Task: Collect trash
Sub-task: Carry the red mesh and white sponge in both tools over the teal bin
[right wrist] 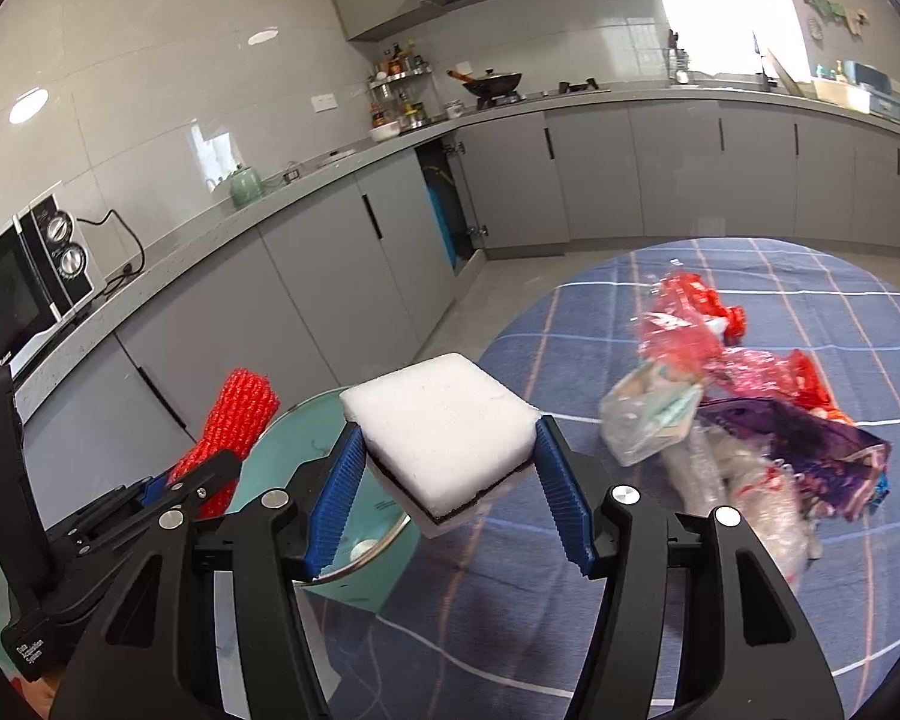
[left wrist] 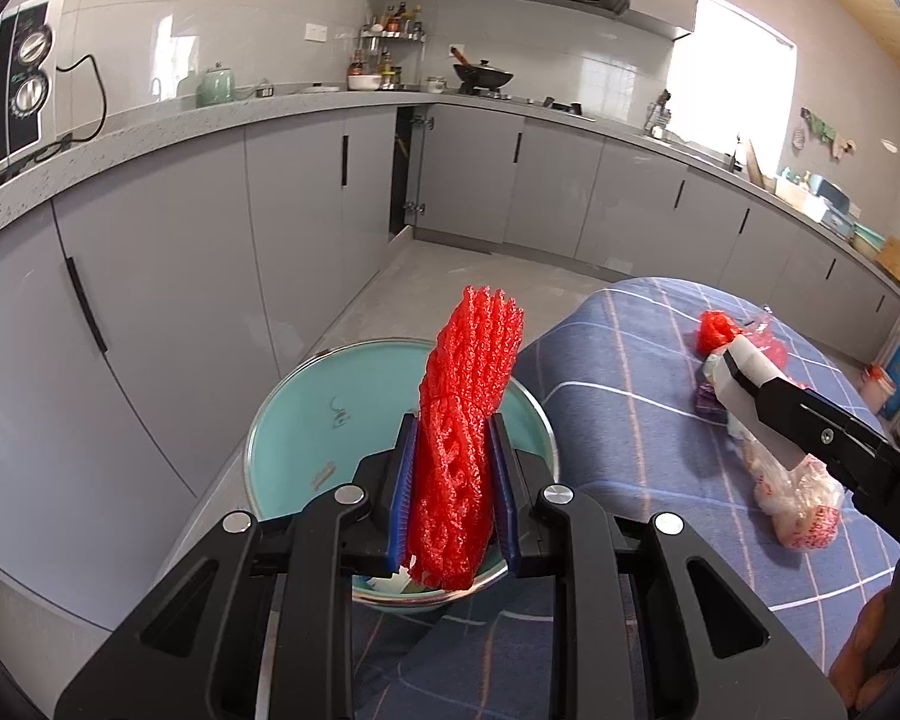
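left hand-held gripper [left wrist: 453, 468] clamped on red foam net [left wrist: 468, 420] | right hand-held gripper [right wrist: 447, 462] clamped on white sponge [right wrist: 444, 426]

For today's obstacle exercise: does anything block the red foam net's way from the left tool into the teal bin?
Nothing visible does. The red foam net, clamped in the left tool, hangs directly above the open teal bin.

The red foam net [left wrist: 468, 420] hides the middle of the teal bin [left wrist: 306, 414] in the left wrist view, and its lower end sinks behind the gripper body. The white foam block [right wrist: 444, 420] covers the bin's near rim. The trash pile [right wrist: 744, 420] is smeared by blur, its wrappers unreadable
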`<state>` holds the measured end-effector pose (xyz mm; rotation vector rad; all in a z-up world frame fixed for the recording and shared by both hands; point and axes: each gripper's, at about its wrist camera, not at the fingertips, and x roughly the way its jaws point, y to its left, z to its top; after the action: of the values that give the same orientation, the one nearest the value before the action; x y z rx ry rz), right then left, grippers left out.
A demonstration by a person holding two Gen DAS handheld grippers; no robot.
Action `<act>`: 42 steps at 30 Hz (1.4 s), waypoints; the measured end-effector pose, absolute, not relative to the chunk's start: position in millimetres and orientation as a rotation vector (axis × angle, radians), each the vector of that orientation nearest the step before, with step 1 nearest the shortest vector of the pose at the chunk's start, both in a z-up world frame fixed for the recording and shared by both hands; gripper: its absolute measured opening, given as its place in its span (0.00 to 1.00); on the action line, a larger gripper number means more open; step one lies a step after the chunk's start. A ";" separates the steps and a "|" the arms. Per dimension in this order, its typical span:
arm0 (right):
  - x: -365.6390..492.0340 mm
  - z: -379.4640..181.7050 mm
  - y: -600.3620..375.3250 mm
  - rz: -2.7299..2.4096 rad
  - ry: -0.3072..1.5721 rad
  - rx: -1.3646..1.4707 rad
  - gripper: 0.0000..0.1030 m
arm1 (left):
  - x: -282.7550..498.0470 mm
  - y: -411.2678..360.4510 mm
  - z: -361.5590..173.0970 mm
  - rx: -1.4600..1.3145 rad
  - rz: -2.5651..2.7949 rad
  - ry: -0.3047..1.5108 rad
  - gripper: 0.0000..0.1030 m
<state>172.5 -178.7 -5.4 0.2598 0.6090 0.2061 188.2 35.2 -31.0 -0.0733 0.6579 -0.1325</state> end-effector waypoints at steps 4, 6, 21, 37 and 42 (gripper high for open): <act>176.3 -6.5 -165.9 0.227 0.616 0.245 0.56 | 191.2 46.0 -35.6 -0.090 -0.111 0.675 0.22; 178.6 -6.9 -159.5 0.238 0.622 0.240 0.57 | 191.8 49.3 -38.0 -0.096 -0.104 0.683 0.22; 197.7 -18.8 -125.2 0.276 0.666 0.227 0.57 | 209.2 61.9 -54.1 -0.117 -0.056 0.752 0.22; 226.8 -44.2 -97.1 0.287 0.730 0.214 0.58 | 232.1 74.1 -81.9 -0.125 -0.018 0.821 0.22; 238.5 -54.7 -93.4 0.288 0.762 0.227 0.58 | 241.1 75.7 -93.0 -0.124 -0.009 0.848 0.23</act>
<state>238.5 -93.4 -54.7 0.2270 0.7617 0.2877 241.1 75.7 -93.0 -0.1236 0.8481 -0.0088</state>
